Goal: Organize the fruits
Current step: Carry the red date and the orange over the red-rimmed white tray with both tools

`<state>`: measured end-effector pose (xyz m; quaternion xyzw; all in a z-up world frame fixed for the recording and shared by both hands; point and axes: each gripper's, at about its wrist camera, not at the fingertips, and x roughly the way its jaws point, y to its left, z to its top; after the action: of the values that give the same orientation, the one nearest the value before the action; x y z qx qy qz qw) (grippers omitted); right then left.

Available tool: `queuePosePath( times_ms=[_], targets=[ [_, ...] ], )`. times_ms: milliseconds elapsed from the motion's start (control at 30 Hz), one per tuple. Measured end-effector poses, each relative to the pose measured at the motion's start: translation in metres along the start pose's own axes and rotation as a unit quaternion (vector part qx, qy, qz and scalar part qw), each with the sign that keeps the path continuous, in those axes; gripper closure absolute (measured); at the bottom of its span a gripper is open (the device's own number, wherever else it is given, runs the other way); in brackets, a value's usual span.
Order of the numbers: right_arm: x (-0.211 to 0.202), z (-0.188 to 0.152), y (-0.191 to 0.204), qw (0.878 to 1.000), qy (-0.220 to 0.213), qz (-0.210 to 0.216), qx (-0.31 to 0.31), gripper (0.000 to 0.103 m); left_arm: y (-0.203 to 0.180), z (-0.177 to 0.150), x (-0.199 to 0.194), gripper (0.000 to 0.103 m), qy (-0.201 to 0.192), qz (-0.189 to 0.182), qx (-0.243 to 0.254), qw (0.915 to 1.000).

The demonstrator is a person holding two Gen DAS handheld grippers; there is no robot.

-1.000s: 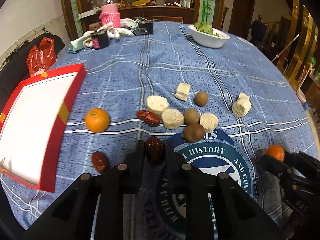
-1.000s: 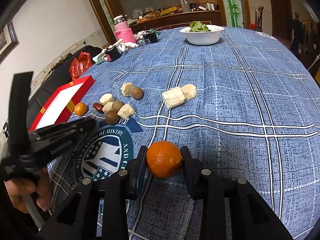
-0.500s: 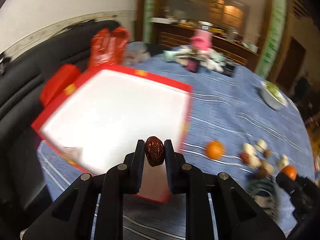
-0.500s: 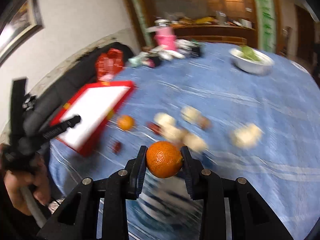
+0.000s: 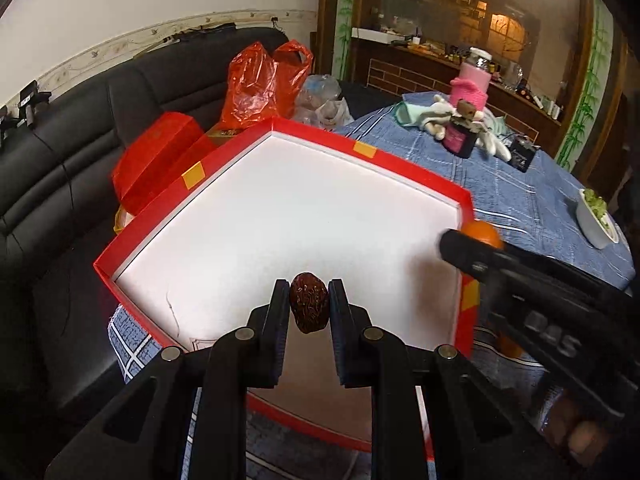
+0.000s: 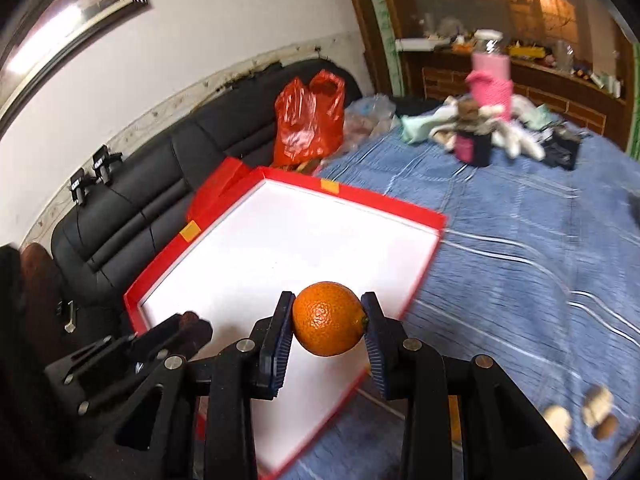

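Note:
My left gripper is shut on a dark red wrinkled date and holds it above the near part of a red box with a white floor. My right gripper is shut on an orange mandarin and holds it over the box's near right side. The right gripper and its mandarin show at the right in the left wrist view. The left gripper shows at the lower left in the right wrist view. The box is empty.
The box lies at the edge of a table under a blue checked cloth. A black sofa with a red plastic bag stands behind it. A pink bottle, a white bowl and several pale pieces sit on the table.
Both grippers have swung left from the fruit pile to above the red box, each still holding its fruit. The right gripper has come in close beside the left.

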<state>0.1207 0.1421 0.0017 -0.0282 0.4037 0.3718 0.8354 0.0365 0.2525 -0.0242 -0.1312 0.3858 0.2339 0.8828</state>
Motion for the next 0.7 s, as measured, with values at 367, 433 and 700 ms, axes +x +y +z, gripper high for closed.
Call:
queuePosePath(
  times_ms=[367,433,700],
  targets=[
    [0.06,-0.008,-0.001,0.997,0.072,-0.028,-0.002,0.07,-0.003,-0.008,0.024,0.086,0.034,0.008,0.018,0.9992],
    [0.056,-0.011,-0.004,0.996,0.077,-0.042,0.0,0.07,-0.009,-0.012,0.025,0.086,0.039,0.006,0.025,0.9989],
    [0.02,-0.038,-0.028,0.993,0.078,-0.087,0.026,0.07,-0.039,-0.024,0.02,0.086,0.038,-0.014,0.06,0.9974]
  ],
)
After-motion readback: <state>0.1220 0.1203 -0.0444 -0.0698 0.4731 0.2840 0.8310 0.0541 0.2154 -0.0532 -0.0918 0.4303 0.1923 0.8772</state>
